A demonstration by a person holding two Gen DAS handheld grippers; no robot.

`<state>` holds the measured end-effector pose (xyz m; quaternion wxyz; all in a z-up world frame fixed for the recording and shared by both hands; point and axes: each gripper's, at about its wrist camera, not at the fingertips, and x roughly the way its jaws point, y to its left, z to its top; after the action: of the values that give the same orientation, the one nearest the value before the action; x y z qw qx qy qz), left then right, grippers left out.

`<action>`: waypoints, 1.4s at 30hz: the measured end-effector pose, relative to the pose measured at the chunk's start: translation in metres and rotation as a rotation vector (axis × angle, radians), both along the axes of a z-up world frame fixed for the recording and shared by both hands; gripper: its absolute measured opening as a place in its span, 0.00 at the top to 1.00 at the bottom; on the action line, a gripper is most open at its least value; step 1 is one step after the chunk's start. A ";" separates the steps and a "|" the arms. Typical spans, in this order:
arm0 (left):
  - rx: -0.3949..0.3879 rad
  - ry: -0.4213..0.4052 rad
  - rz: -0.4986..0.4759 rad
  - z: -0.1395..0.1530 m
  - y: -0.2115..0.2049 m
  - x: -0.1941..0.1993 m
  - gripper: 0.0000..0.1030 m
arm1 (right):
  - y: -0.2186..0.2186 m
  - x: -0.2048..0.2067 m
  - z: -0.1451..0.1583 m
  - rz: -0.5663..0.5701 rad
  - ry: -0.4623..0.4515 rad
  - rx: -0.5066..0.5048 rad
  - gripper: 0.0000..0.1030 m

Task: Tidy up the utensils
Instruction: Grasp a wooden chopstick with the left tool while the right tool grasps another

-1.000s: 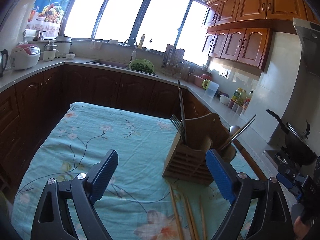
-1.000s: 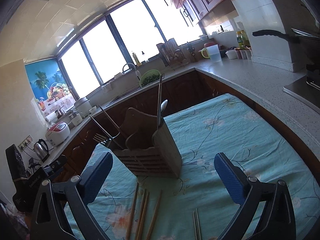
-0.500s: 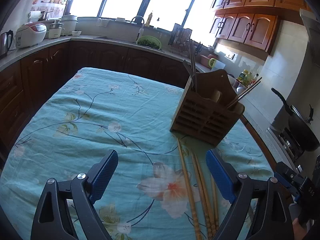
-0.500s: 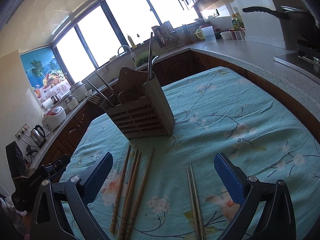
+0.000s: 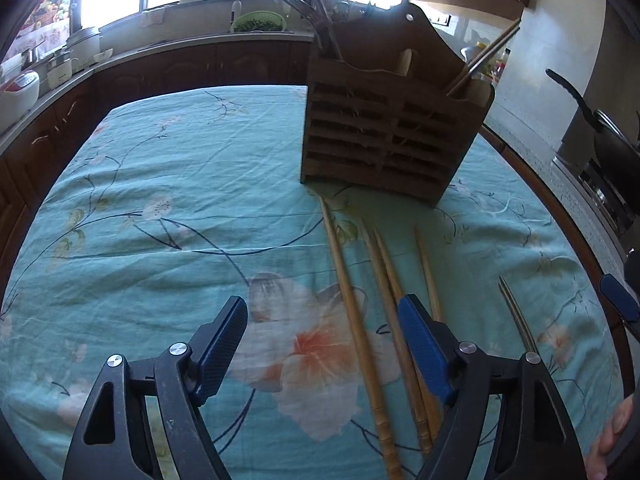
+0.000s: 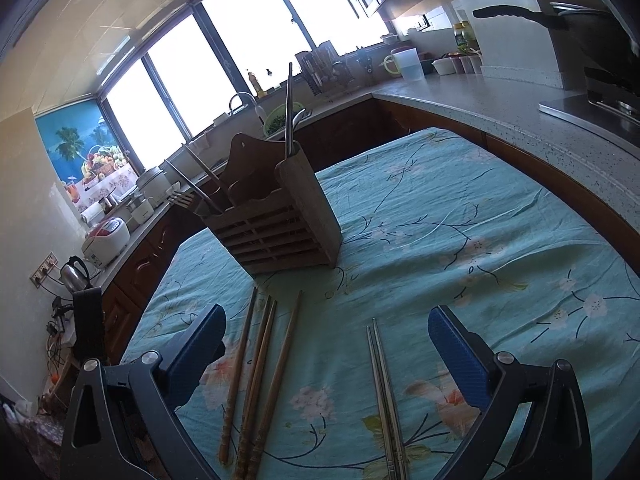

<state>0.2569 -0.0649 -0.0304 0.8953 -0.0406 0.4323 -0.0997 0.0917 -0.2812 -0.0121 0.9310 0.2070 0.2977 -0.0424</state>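
Several wooden chopsticks (image 5: 352, 312) lie side by side on the teal flowered cloth in front of a slatted wooden utensil holder (image 5: 392, 128). My left gripper (image 5: 322, 308) hovers over them with its jaws closing. The leftmost stick lies in the gap, and no pad touches it. A pair of metal chopsticks (image 6: 384, 380) lies to the right of the wooden chopsticks (image 6: 256, 360). My right gripper (image 6: 326, 316) stands open above both sets, holding nothing. The holder (image 6: 276, 220) has forks, chopsticks and a spoon standing in it.
The table's cloth (image 5: 160, 200) stretches out to the left of the holder. A counter (image 6: 500, 116) with jars, a jug and a stove runs along the right edge. A pan (image 5: 608, 128) sits on the stove. A fingertip of a person's hand (image 5: 612, 436) shows at the lower right.
My left gripper has dropped and tipped down toward the wooden chopsticks, now much closer, and its jaws have narrowed. My right gripper sank a little, then held still.
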 end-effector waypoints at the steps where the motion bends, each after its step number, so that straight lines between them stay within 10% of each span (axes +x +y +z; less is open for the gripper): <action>1: 0.018 0.003 -0.006 -0.003 -0.006 0.005 0.27 | -0.001 -0.001 0.001 -0.005 -0.001 0.000 0.01; 11: 0.162 -0.003 -0.086 -0.026 -0.028 0.001 0.43 | -0.010 -0.001 0.000 -0.030 0.005 0.021 0.01; 22: 0.021 0.031 -0.097 -0.010 0.022 -0.063 0.53 | 0.019 0.021 -0.017 0.072 0.066 0.020 0.02; 35: -0.086 0.047 0.011 0.006 0.049 0.040 0.56 | 0.059 0.106 -0.056 0.206 0.271 -0.109 0.65; 42: -0.044 0.118 -0.044 -0.017 0.030 0.077 0.59 | 0.064 0.132 -0.073 0.214 0.342 -0.187 0.74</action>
<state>0.3334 -0.0344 -0.0476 0.8647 -0.0568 0.4828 -0.1261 0.2232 -0.2175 -0.0846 0.8813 0.0769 0.4662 -0.0052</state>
